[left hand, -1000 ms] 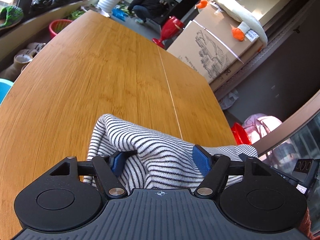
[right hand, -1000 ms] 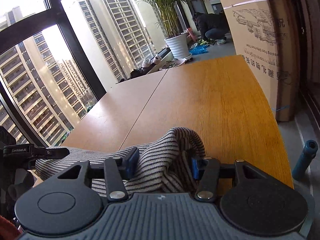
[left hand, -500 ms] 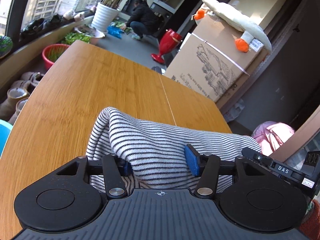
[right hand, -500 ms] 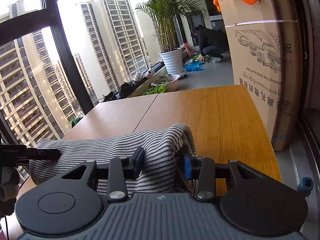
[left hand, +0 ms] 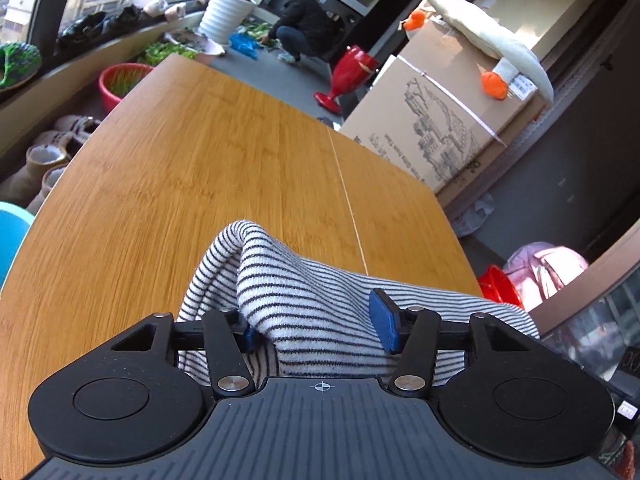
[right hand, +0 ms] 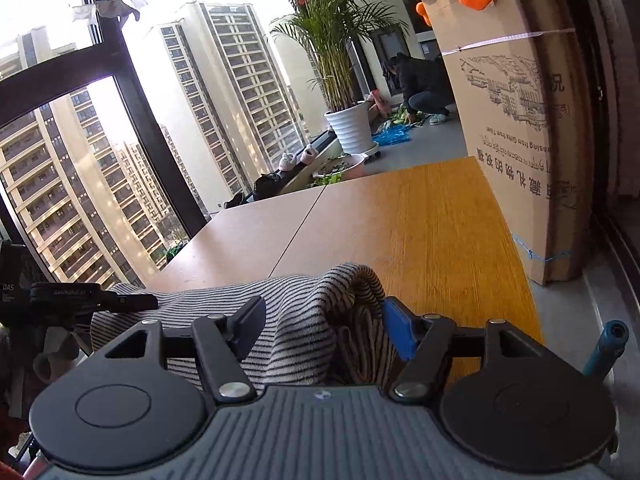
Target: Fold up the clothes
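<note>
A black-and-white striped knit garment (left hand: pixel 304 296) is bunched between the blue pads of my left gripper (left hand: pixel 316 326), which is shut on it and holds it above the wooden table (left hand: pixel 200 184). In the right wrist view the same garment (right hand: pixel 296 320) fills my right gripper (right hand: pixel 324 330), which is also shut on it. The cloth stretches between both grippers. The left gripper's tip (right hand: pixel 92 300) shows at the left edge of the right wrist view.
A large cardboard box (left hand: pixel 436 124) with a plush goose (left hand: pixel 484 36) on top stands at the table's right side. A potted palm (right hand: pixel 344 120), a crouching person (right hand: pixel 420 88) and a red stool (left hand: pixel 344 76) lie beyond the far end. Windows run along the left.
Both grippers have risen and tilted up with the garment. The cloth now hangs stretched between them, higher above the table.
</note>
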`<state>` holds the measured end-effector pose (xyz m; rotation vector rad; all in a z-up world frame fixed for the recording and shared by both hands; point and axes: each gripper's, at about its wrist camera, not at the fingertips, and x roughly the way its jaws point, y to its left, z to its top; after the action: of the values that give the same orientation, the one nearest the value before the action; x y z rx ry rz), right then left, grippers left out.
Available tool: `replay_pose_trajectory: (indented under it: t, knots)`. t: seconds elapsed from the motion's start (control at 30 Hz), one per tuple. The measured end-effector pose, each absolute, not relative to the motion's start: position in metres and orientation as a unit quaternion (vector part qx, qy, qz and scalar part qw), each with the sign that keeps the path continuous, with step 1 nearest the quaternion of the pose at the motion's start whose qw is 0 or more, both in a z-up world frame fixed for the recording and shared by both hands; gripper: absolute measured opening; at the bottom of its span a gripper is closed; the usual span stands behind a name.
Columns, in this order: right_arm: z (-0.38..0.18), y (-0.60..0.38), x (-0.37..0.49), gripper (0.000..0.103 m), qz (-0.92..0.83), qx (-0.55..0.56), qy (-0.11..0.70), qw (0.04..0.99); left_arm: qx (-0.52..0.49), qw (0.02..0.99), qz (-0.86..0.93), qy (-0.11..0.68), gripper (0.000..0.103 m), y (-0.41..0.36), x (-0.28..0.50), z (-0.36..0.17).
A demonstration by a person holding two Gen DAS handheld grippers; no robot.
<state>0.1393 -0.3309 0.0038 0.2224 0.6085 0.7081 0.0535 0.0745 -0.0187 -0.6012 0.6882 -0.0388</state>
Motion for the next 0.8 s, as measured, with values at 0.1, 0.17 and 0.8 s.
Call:
replay_pose_trajectory:
  t: [0.1, 0.17, 0.8]
  knots:
    - [0.004, -0.334, 0.163, 0.071, 0.336, 0.151, 0.322, 0.872, -0.288, 0.897, -0.023, 0.335, 0.056, 0.076, 0.049, -0.02]
    - [-0.003, -0.327, 0.178, 0.057, 0.344, 0.162, 0.355, 0.854, -0.288, 0.896, -0.022, 0.336, 0.058, 0.078, 0.047, -0.021]
    - [0.001, -0.279, 0.213, 0.027, 0.344, 0.091, 0.302, 0.884, -0.303, 0.908, -0.042, 0.286, 0.039, 0.102, 0.084, -0.019]
